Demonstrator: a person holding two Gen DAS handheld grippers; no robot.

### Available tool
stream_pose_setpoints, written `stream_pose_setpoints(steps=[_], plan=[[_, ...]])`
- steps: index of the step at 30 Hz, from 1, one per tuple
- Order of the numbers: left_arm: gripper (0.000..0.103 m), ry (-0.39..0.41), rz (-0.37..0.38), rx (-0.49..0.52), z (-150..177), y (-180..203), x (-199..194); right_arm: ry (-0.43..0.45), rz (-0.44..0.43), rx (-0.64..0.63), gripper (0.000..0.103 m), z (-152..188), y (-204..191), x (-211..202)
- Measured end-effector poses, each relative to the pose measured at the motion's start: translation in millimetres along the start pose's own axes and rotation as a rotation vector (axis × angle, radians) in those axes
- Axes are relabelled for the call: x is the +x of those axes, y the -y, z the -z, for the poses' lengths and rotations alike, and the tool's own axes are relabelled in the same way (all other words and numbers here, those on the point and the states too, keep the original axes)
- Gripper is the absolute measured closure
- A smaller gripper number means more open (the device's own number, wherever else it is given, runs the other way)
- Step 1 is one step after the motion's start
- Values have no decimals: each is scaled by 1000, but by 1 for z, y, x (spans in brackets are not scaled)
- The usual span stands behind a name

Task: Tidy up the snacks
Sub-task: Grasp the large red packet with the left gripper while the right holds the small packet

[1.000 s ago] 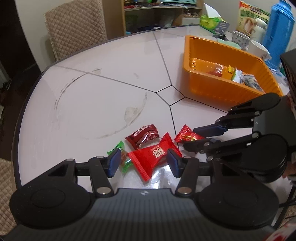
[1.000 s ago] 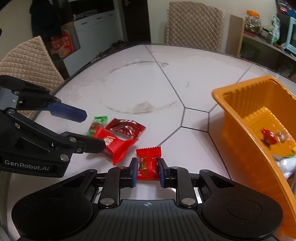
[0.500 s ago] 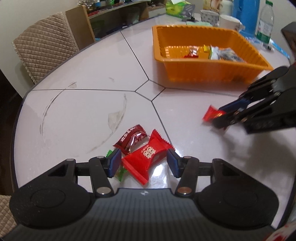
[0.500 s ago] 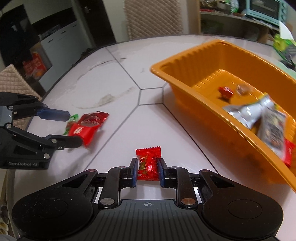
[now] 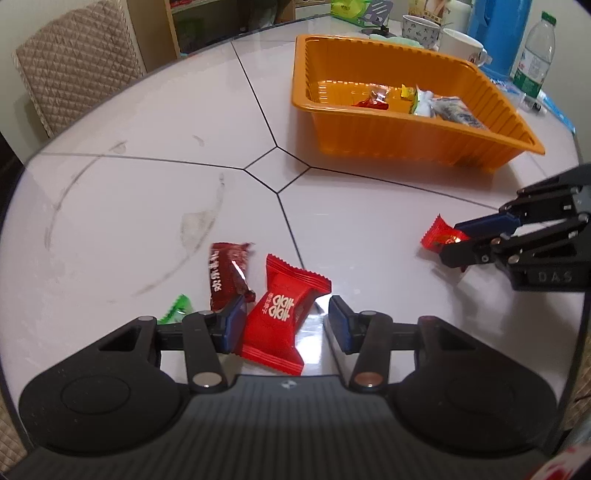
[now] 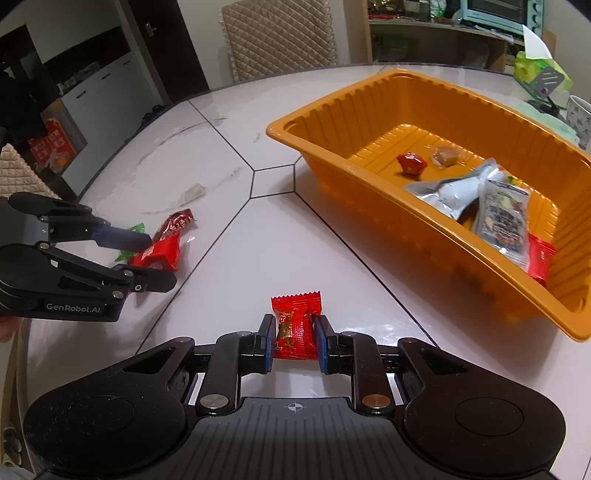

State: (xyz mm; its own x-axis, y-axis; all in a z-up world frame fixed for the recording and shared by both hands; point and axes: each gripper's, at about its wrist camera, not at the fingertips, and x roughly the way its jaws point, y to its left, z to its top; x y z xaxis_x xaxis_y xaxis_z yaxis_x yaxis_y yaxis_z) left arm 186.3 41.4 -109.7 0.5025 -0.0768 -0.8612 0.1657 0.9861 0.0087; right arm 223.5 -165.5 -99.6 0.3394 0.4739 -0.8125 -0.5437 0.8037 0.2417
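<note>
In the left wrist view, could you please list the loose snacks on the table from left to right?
Green candy → dark red wrapper → bright red packet → small red candy in the right claw.

A round white tabletop (image 5: 155, 155) with thin dark seam lines and faint smudges fills the room's foreground. Chairs with beige quilted covers (image 6: 279, 37) stand at its far edge, in front of a pale wall, a dark door (image 6: 162, 44) and a low white cabinet (image 6: 99, 99). Wooden open shelves (image 6: 439, 40) carry a light blue toaster oven (image 6: 495, 13), and the indoor light is even.
</note>
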Motion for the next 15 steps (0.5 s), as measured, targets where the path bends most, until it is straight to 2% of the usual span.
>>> stream_pose_setpoints(steps=[5, 8, 15], plan=[[64, -24, 20, -27, -2, 0, 3, 7, 14, 11, 80, 2, 3, -4], [74, -40, 12, -11, 0, 4, 5, 10, 22, 17, 80, 4, 3, -7], [76, -36, 25, -69, 2, 5, 3, 15, 36, 30, 80, 8, 5, -14]])
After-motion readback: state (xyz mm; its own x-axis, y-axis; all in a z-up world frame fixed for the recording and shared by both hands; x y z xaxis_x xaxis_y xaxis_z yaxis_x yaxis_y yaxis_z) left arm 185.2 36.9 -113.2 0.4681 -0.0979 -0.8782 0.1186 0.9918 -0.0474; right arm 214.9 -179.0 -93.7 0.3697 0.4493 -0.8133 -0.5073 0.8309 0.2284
